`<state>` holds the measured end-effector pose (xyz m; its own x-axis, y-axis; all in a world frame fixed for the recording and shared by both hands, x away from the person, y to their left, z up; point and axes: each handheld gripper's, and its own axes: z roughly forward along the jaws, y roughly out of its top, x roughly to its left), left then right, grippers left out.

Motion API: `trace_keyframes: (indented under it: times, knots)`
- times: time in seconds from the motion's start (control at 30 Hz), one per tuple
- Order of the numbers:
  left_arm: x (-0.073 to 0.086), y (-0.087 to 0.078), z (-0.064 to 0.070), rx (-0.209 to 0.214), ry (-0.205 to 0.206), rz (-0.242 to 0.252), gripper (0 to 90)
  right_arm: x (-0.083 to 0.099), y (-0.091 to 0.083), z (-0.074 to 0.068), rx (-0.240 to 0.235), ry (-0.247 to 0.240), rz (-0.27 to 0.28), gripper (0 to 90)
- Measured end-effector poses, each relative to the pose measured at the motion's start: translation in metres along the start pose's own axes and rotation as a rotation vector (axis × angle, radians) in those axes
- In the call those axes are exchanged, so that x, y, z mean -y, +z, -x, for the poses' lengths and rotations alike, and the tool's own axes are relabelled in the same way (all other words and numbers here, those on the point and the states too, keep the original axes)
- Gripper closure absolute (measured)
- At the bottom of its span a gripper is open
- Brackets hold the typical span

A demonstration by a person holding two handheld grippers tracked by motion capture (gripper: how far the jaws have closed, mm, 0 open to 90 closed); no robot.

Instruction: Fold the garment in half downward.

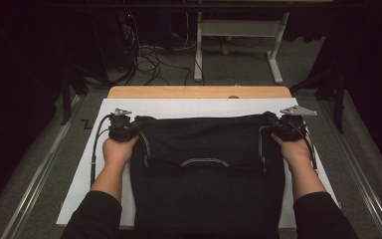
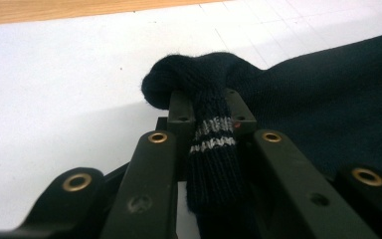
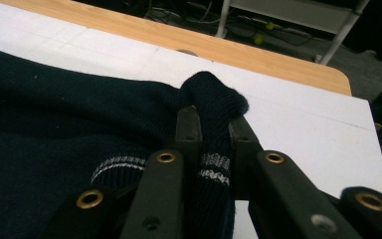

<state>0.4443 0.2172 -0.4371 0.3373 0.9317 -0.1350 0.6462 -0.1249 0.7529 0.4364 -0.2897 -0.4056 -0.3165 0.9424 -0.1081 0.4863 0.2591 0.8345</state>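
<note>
1. The left claw (image 1: pixel 129 130) sits at the far left corner of the sweater (image 1: pixel 206 164), held by the person's left hand (image 1: pixel 117 149) on the white sheet (image 1: pixel 79 184).
2. In the left gripper view, the left claw (image 2: pixel 210 107) is clenched on a bunched corner of the sweater (image 2: pixel 328 99). The knit knot bulges past the jaw tips, and a ribbed strip with two pale stripes runs back between the jaws toward the camera.
3. The sweater's body spreads to the right of that claw in this view, flat on the sheet (image 2: pixel 54 89).
4. From the high view, the dark sweater lies across the middle of the counter (image 1: pixel 199 92), between the two claws. Its near edge reaches the counter's near side, between the forearms.
5. A pale curved band and striped trim lie across its middle, probably a collar and folded cuffs, though the dim picture makes that hard to tell.
6. The right claw (image 1: pixel 278 130) sits at the far right corner of the sweater, held by the right hand (image 1: pixel 294 149).
7. In the right gripper view, the right claw (image 3: pixel 213 117) is clenched on the other bunched corner. The knit lump pokes beyond the jaw tips, and a striped ribbed strip lies between the jaws.
8. Here the sweater (image 3: pixel 54 114) spreads to the left of the claw, with bare sheet (image 3: pixel 303 124) to its right.
</note>
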Motion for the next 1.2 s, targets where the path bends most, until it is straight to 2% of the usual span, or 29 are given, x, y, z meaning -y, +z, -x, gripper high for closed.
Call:
trace_keyframes:
  times: [0.2,0.33,0.4,0.47,0.5,0.57,0.67,0.77,0.9,1.07,1.2]
  knots:
    - [0.008,0.014,-0.001,0.005,-0.025,-0.031,73.8,0.013,0.017,-0.002,0.001,0.026,-0.050,79.4]
    - [0.015,0.019,-0.006,0.003,-0.071,-0.035,67.1,0.021,0.025,-0.002,0.013,0.048,-0.063,77.0]
    - [0.015,0.018,-0.008,0.012,-0.079,-0.024,60.8,0.022,0.027,-0.001,0.013,0.068,-0.068,71.3]
    - [0.014,0.015,-0.010,0.005,-0.072,-0.012,52.4,0.021,0.026,0.000,0.009,0.072,-0.065,58.8]
    - [0.013,0.012,-0.011,0.007,-0.081,-0.003,48.1,0.020,0.025,0.001,0.013,0.073,-0.055,52.5]
    - [0.011,0.004,-0.013,0.000,-0.098,0.019,40.6,0.017,0.020,0.003,0.004,0.105,-0.026,43.0]
    - [0.010,-0.010,-0.007,0.001,-0.067,0.041,36.3,0.015,0.008,0.003,-0.014,0.099,-0.003,38.0]
    - [0.015,-0.022,0.002,0.019,-0.037,0.042,33.2,0.018,-0.006,0.000,-0.041,0.084,0.011,36.6]
    - [0.027,-0.039,0.013,0.066,-0.027,0.081,32.0,0.028,-0.025,-0.007,-0.073,0.072,0.024,36.3]
    - [0.047,-0.055,0.026,0.108,-0.006,0.100,32.0,0.043,-0.044,-0.016,-0.109,0.058,0.039,36.3]
    - [0.062,-0.064,0.033,0.141,-0.010,0.114,30.6,0.051,-0.056,-0.021,-0.136,0.065,0.059,36.3]
